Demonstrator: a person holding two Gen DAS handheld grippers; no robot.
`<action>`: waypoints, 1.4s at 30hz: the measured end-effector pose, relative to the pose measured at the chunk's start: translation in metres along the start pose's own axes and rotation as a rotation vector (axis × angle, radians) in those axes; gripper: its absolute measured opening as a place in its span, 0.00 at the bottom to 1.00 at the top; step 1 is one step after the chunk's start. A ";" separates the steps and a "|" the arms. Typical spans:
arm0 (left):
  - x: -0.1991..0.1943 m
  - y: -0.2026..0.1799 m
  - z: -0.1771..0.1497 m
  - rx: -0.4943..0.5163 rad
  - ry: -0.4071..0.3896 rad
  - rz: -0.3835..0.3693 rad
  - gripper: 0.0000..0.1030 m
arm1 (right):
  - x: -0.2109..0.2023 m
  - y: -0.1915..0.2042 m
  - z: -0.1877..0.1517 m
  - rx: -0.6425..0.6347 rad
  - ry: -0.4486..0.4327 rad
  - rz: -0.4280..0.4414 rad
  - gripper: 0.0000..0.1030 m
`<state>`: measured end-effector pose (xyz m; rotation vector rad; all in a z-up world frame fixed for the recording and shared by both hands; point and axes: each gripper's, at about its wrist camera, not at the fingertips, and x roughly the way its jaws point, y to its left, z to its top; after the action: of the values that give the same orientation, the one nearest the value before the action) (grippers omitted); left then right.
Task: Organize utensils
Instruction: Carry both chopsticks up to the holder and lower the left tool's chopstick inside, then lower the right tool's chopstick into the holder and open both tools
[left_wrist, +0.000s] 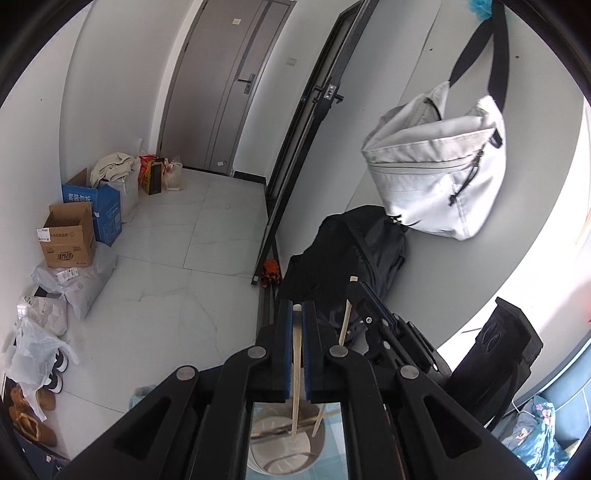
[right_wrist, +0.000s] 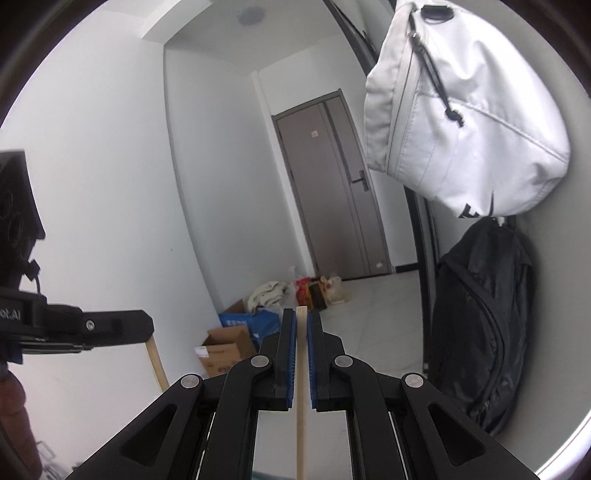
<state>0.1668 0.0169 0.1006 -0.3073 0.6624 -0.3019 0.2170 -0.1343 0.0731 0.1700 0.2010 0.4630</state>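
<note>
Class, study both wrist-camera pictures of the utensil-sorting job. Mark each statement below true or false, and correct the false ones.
1. Each gripper is shut on a wooden chopstick. True: the left gripper and right gripper each clamp one chopstick.
2. The white bag lies on the floor. False: it hangs on the wall by a black strap.
3. A black backpack sits below the white bag. True.
4. The grey door stands wide open. False: it is closed.
5. Cardboard boxes stand by the wall. True.
</note>
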 end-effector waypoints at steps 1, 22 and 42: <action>0.004 0.003 -0.001 -0.001 0.000 0.003 0.01 | 0.004 0.000 -0.002 0.000 0.002 -0.004 0.05; 0.042 0.019 -0.024 0.017 0.012 -0.006 0.01 | 0.021 -0.006 -0.047 -0.074 -0.028 -0.041 0.05; 0.051 0.010 -0.057 0.044 0.218 -0.063 0.01 | -0.026 -0.018 -0.075 -0.057 0.134 0.089 0.06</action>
<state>0.1703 -0.0029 0.0267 -0.2553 0.8600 -0.4134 0.1849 -0.1530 0.0004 0.0924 0.3126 0.5686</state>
